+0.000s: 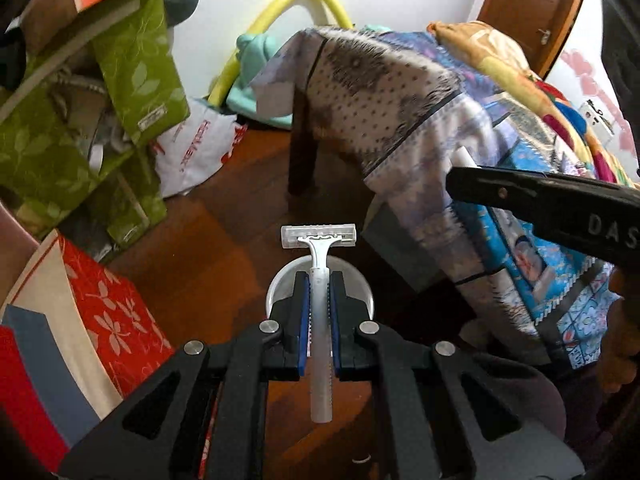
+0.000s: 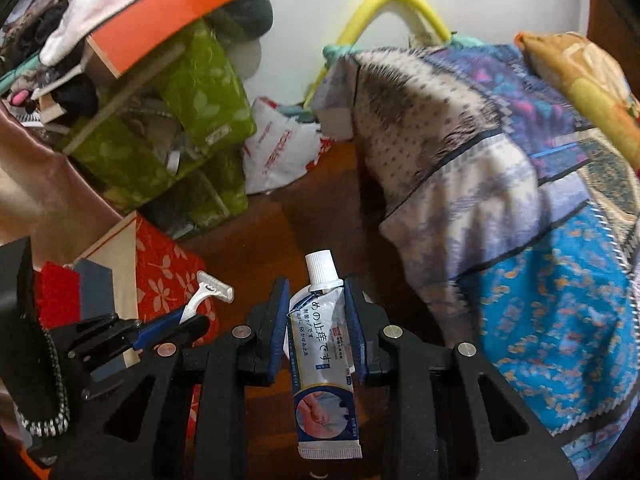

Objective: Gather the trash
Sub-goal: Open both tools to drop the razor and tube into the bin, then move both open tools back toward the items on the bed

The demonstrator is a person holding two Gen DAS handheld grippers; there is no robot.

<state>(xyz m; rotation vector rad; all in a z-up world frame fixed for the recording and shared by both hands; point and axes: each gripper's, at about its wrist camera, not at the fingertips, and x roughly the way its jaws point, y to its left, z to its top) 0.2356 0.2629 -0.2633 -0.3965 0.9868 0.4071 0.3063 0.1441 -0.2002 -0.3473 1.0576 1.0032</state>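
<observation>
My left gripper (image 1: 319, 280) is shut on a white disposable razor (image 1: 320, 264), head pointing forward, held above a white round container (image 1: 280, 280) on the wooden floor. My right gripper (image 2: 316, 292) is shut on a white cream tube (image 2: 324, 356) with a white cap, held above the floor. The right gripper shows in the left wrist view (image 1: 540, 200) at right. The left gripper with the razor (image 2: 208, 292) shows at lower left in the right wrist view.
Green leaf-print storage boxes (image 1: 136, 64) are stacked at left. A red floral box (image 1: 108, 312) sits near left. A patterned blanket (image 1: 420, 120) drapes over furniture at right. A white plastic bag (image 1: 192, 148) lies on the wooden floor (image 1: 224, 232).
</observation>
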